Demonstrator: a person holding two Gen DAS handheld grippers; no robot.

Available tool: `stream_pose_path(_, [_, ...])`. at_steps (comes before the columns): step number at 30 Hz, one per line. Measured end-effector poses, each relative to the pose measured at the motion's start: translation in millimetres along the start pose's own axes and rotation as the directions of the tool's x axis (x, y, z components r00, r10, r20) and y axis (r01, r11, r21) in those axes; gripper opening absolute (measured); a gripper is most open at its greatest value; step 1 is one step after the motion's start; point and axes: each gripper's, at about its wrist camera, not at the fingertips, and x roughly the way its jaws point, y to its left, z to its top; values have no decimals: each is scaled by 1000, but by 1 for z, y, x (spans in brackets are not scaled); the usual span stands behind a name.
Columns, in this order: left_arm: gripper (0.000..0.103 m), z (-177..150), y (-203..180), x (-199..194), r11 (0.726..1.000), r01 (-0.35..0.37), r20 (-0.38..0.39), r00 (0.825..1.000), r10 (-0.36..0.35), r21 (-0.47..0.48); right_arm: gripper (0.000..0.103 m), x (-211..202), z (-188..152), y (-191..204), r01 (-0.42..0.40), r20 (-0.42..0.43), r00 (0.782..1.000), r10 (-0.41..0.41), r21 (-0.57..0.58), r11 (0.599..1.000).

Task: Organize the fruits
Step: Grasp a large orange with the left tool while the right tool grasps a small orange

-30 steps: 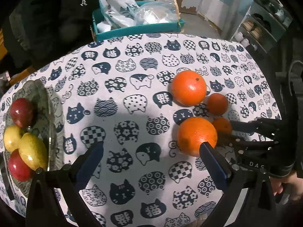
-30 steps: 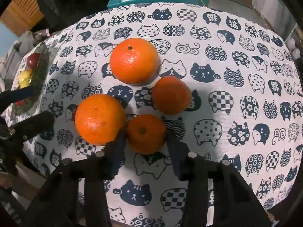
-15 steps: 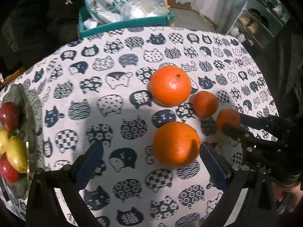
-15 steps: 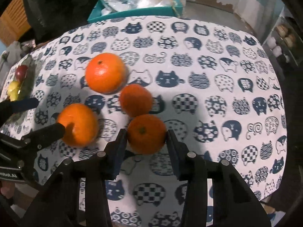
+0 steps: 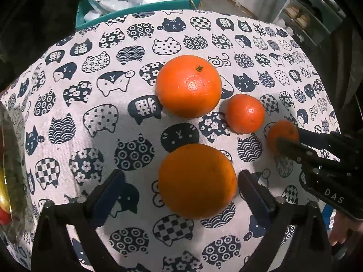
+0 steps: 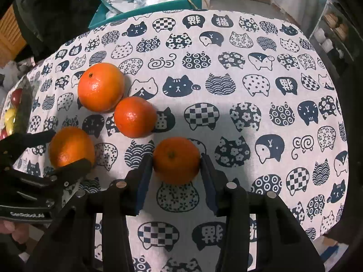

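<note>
Two large oranges and two mandarins sit on the cat-print tablecloth [image 5: 95, 90]. The nearer large orange [image 5: 197, 181] [image 6: 71, 147] is between the fingers of my left gripper [image 5: 181, 192] [image 6: 65, 149]. Its jaws are closing; the right pad is almost at the peel and the left pad is still a gap away. The farther large orange [image 5: 188, 86] [image 6: 101, 87] touches a mandarin [image 5: 246, 113] [image 6: 135, 116]. My right gripper [image 6: 175, 172] [image 5: 288, 139] is shut on the other mandarin [image 6: 176, 159] [image 5: 282, 136]; its jaws are just starting to open, pads still on the peel.
A glass plate [image 6: 25, 99] [image 5: 15, 149] with red and yellow fruit stands at the table's left edge. Behind the table is a teal box [image 5: 140, 11] [image 6: 145, 9] of plastic bags. Shelves [image 5: 308, 13] stand at the far right. A person's fingers [image 6: 9, 229] hold the left gripper.
My left gripper moved right and lower until the near orange sat between its fingers, and its jaws narrowed. My right gripper carried its mandarin to the right, away from that orange.
</note>
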Motion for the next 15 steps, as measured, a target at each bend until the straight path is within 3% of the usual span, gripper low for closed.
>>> stream_pose_path(7, [66, -2, -9, -2, 997, 60, -3, 998, -60, 40, 45, 10, 3, -5, -28, -7, 1000, 29, 29, 999])
stream_pose_path(15, [65, -4, -13, -4, 997, 20, 4, 1000, -20, 73, 43, 6, 2, -3, -8, 23, 1000, 7, 20, 1000])
